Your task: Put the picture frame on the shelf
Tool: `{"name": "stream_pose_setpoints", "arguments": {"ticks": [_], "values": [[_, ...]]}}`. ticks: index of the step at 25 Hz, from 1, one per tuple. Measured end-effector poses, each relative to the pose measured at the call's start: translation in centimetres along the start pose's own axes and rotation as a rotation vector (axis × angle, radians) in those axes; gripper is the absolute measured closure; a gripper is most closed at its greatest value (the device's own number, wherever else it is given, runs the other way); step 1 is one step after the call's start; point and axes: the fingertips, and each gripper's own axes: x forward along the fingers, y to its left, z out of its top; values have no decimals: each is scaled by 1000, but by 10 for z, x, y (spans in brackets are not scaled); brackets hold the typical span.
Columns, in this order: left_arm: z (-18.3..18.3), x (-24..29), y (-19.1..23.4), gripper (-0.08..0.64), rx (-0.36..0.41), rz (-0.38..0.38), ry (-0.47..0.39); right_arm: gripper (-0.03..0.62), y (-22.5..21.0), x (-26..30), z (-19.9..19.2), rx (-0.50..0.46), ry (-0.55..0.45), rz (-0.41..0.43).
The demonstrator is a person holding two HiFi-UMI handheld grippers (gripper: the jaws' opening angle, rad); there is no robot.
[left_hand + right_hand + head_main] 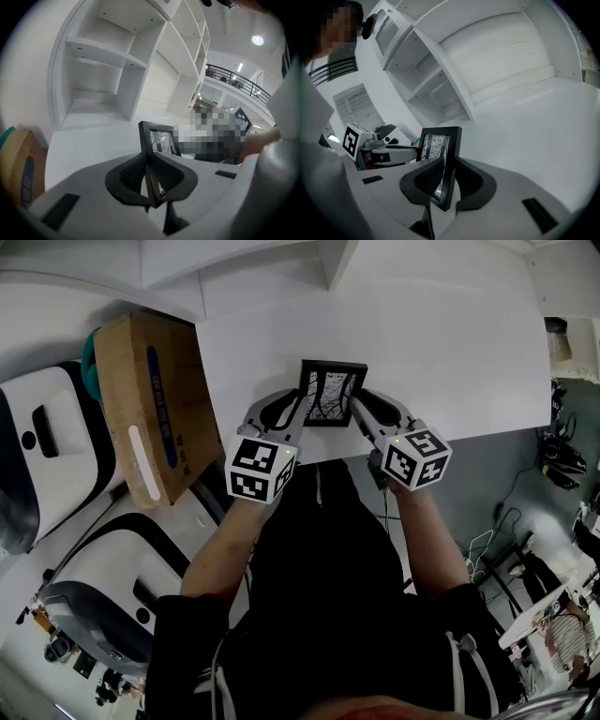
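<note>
Grip is on both side rails of the picture frame [332,395], upright by the near edge of the white worktop [450,352], left claw [296,411] and right claw [360,411] each clenched on it, and it seems light and stiff, with probably fragile glass.

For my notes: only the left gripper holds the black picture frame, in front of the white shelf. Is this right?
No, both hold it: the right gripper view shows the right gripper clamped on the black picture frame too, before the white shelf.
</note>
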Motion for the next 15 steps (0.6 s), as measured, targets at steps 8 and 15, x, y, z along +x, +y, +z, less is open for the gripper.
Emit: {"name": "stream_pose_setpoints", "arguments": {"ticks": [8, 15], "values": [[-31, 7, -5, 508, -27, -27, 82, 482, -2, 8, -32, 27, 110, -5], [-53, 14, -9, 502, -39, -36, 136, 459, -9, 15, -60, -41, 250, -104]]}}
